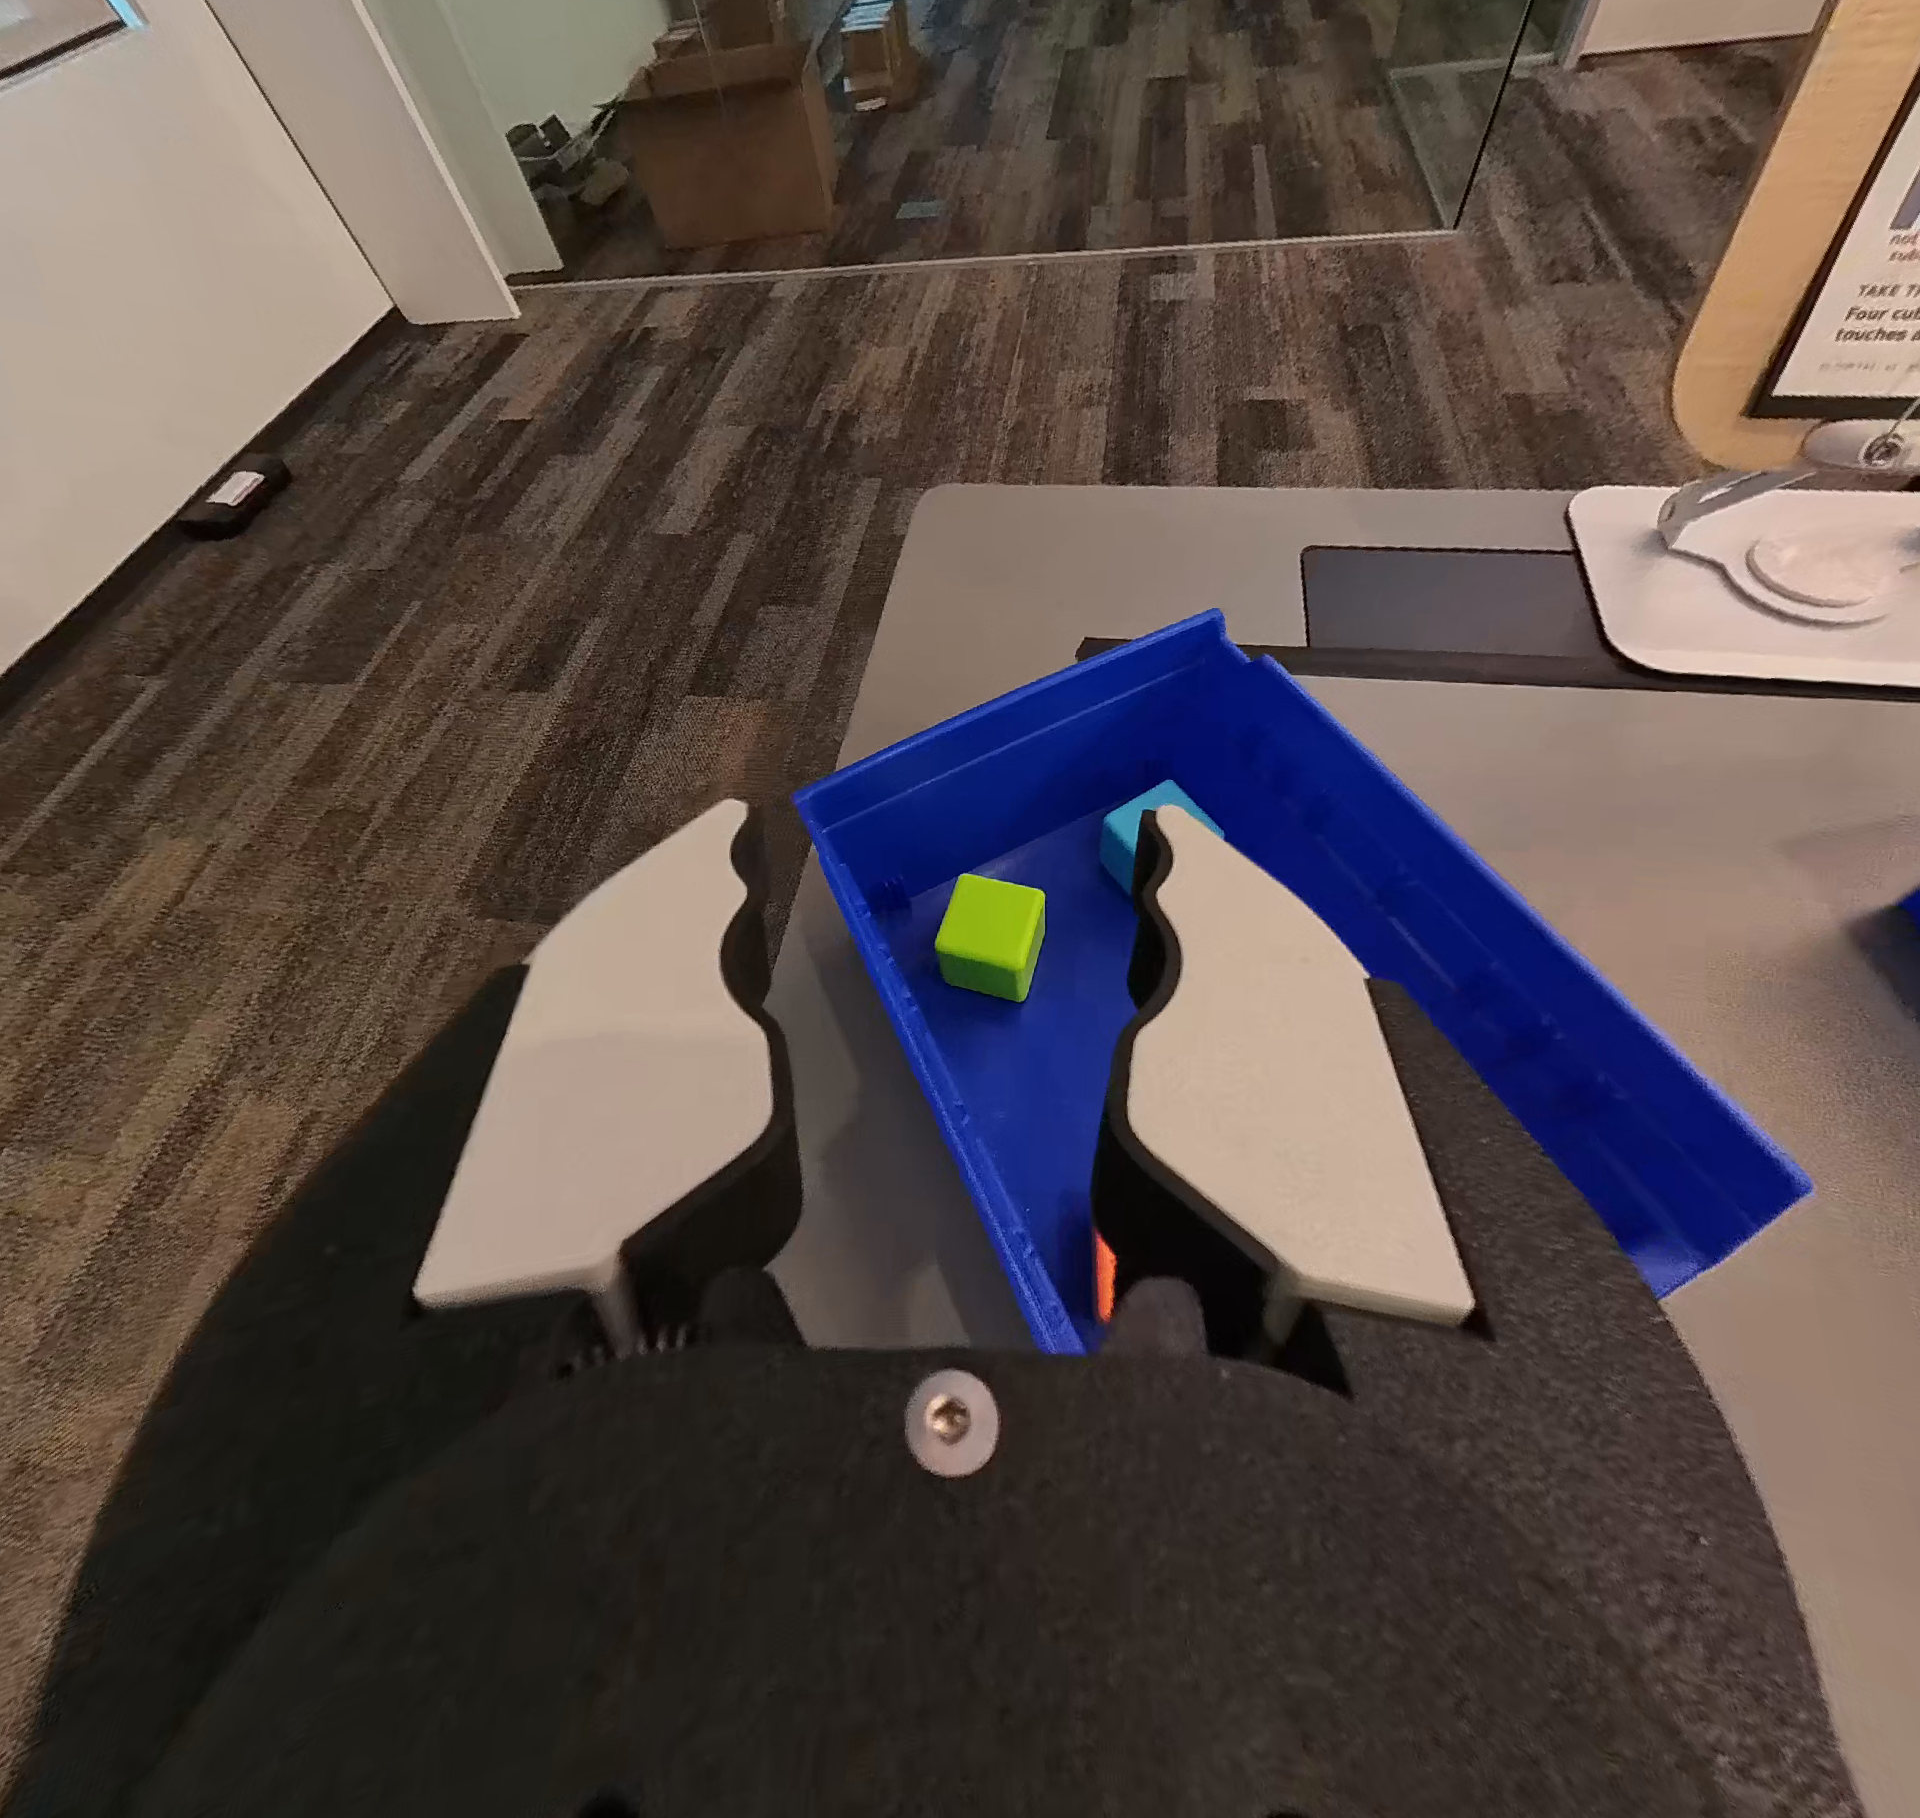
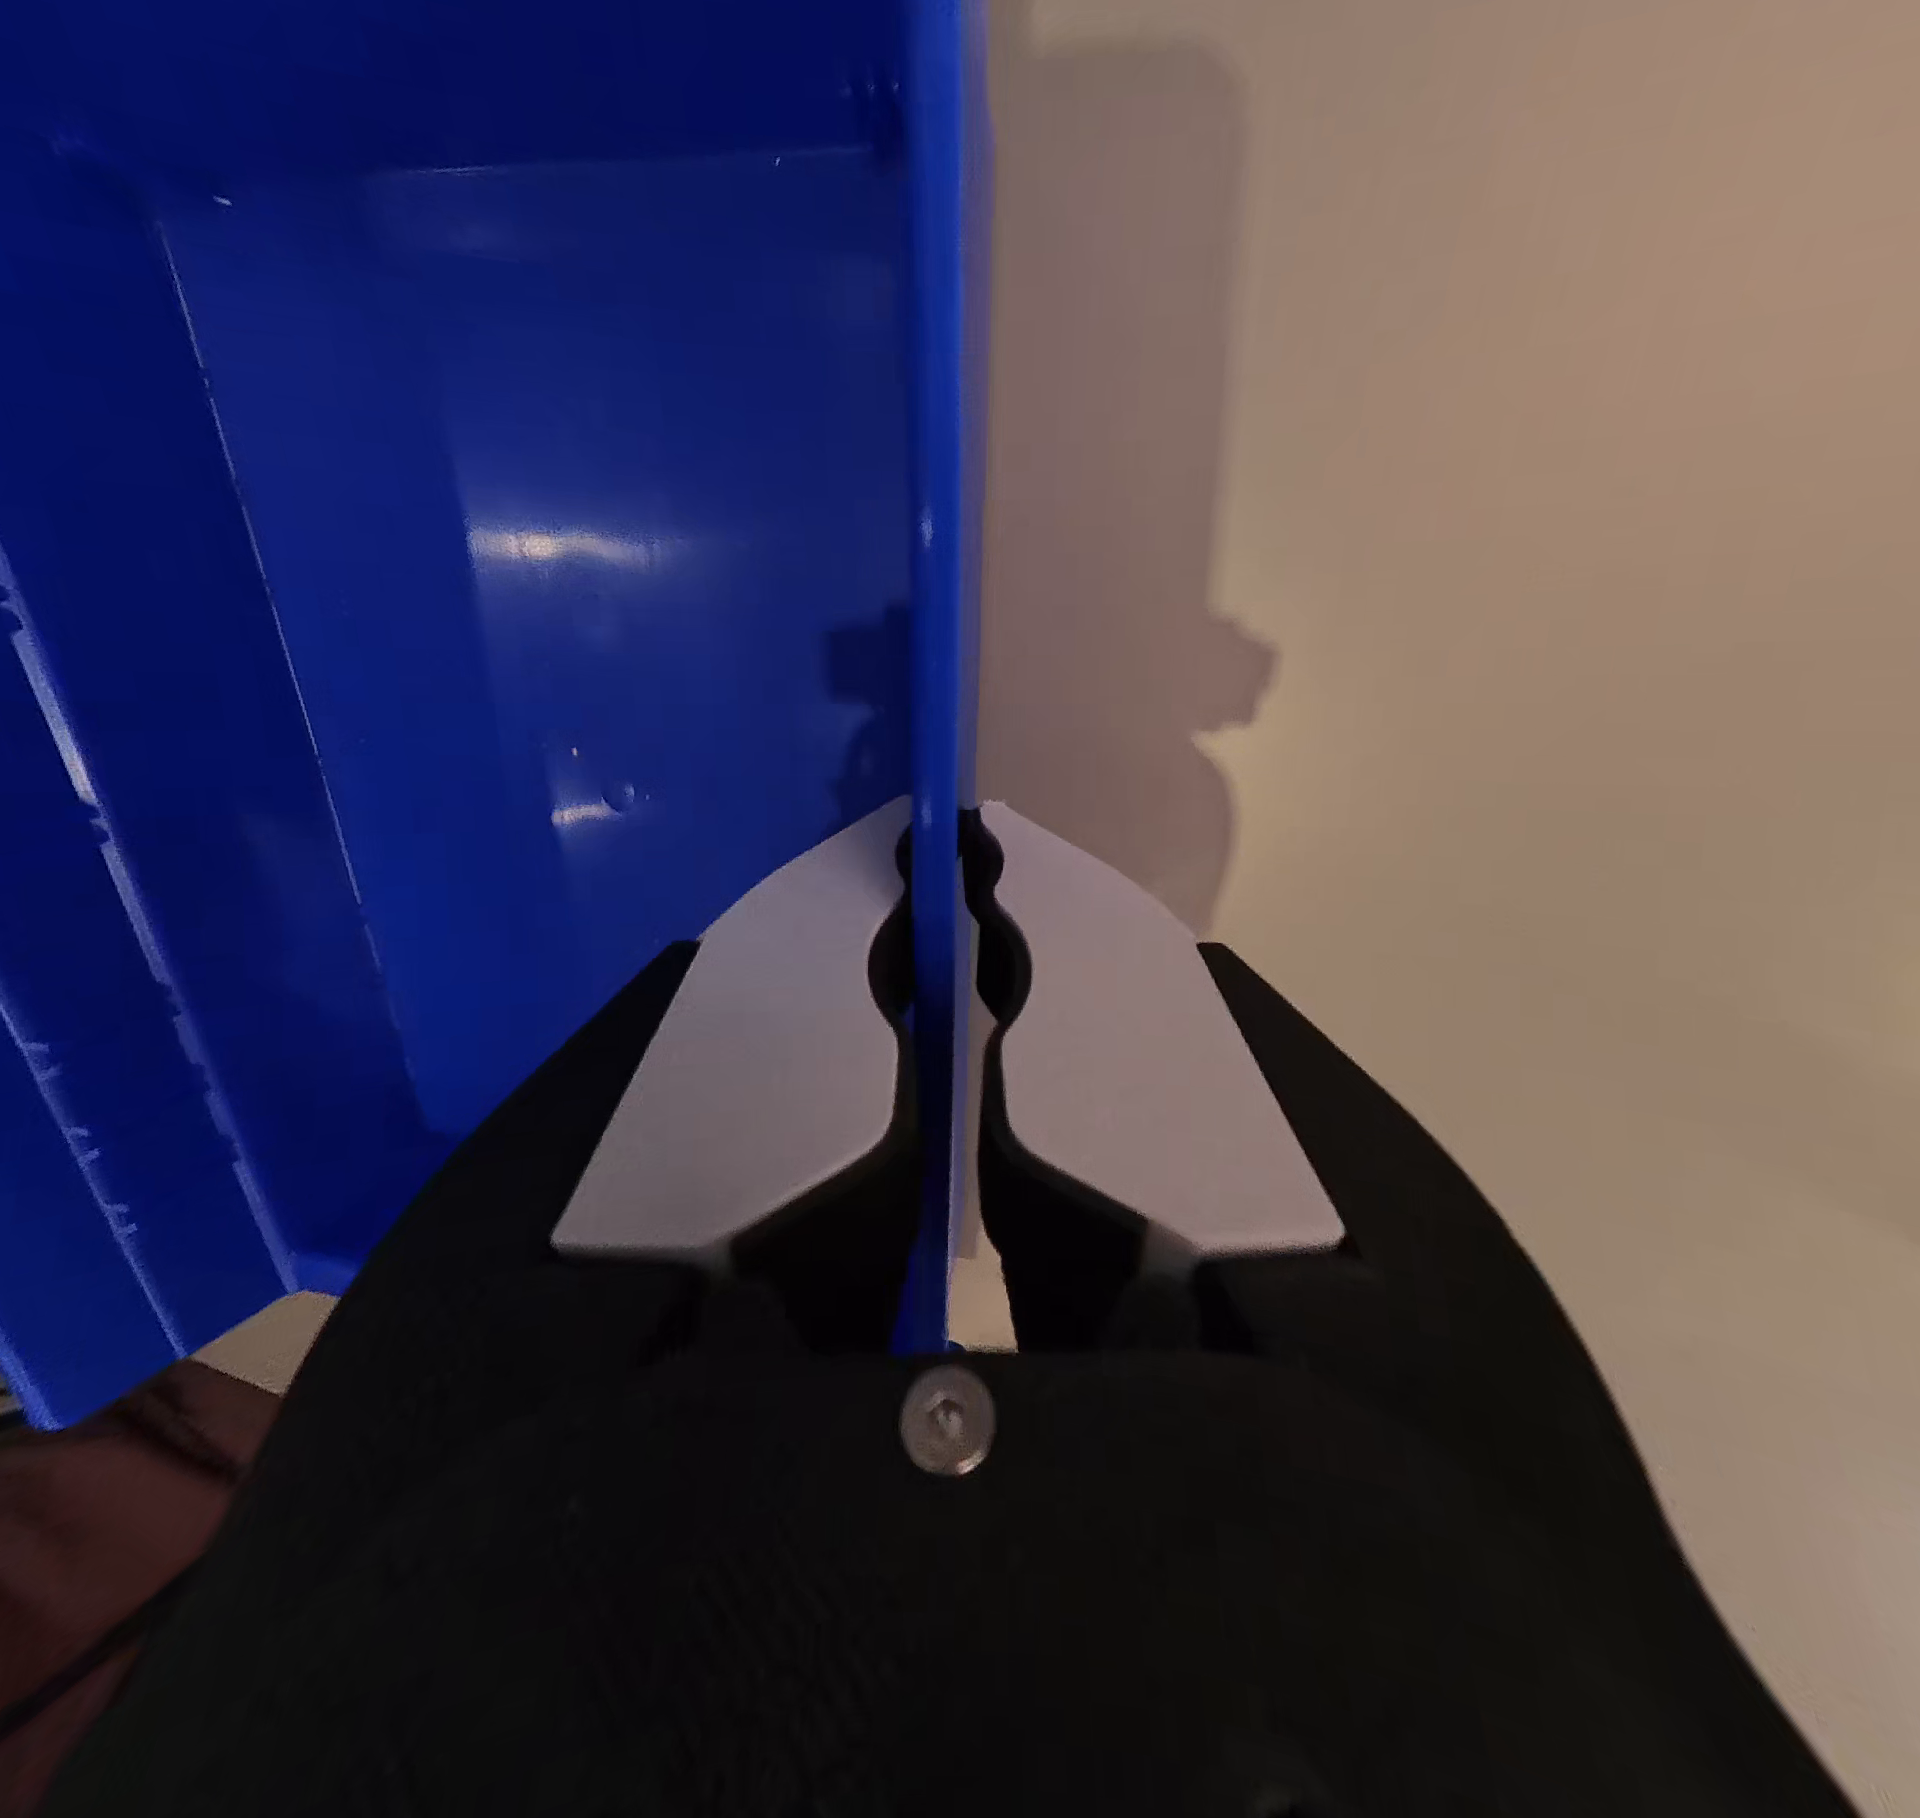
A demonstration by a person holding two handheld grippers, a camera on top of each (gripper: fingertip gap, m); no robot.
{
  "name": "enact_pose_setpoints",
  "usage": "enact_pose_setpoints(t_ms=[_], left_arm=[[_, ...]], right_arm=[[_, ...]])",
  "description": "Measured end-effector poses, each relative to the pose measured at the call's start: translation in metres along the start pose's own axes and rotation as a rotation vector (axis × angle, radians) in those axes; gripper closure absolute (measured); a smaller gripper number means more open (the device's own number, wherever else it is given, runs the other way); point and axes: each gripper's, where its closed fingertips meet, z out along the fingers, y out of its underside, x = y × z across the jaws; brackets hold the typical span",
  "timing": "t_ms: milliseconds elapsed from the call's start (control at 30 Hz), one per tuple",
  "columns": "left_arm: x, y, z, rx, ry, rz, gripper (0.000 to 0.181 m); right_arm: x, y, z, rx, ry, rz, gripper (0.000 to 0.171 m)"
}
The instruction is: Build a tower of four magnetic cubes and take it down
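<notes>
Now we lower wide left tongs [image 1: 951, 818] over the lime-green plastic cube [image 1: 989, 935] inside the blue plastic bin [image 1: 1455, 895]; right tongs [image 2: 943, 812] pinch a blue bin wall [image 2: 940, 521].

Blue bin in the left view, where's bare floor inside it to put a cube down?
Inside the blue bin, the floor between the green cube and the near wall is bare. The far end is crowded by the light blue cube. An orange piece sits at the near corner, mostly hidden by the open left gripper.
</notes>
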Motion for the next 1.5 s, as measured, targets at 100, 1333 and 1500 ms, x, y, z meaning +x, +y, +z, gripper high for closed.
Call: enact_pose_setpoints(t_ms=[100,1333,1500], left_arm=[[0.006,-0.003,0.003,-0.004,-0.019,0.027,0.115],[-0.014,0.166,0.079,-0.798,-0.03,-0.048,0.131],[-0.01,0.166,0.092,-0.792,-0.014,0.049,0.159]], right_arm=[[0.045,0.017,-0.012,0.023,0.004,0.043,0.164],[0.129,0.014,-0.167,0.611,0.304,-0.056,0.129],[0.118,0.009,-0.151,0.546,0.312,-0.113,0.133]])
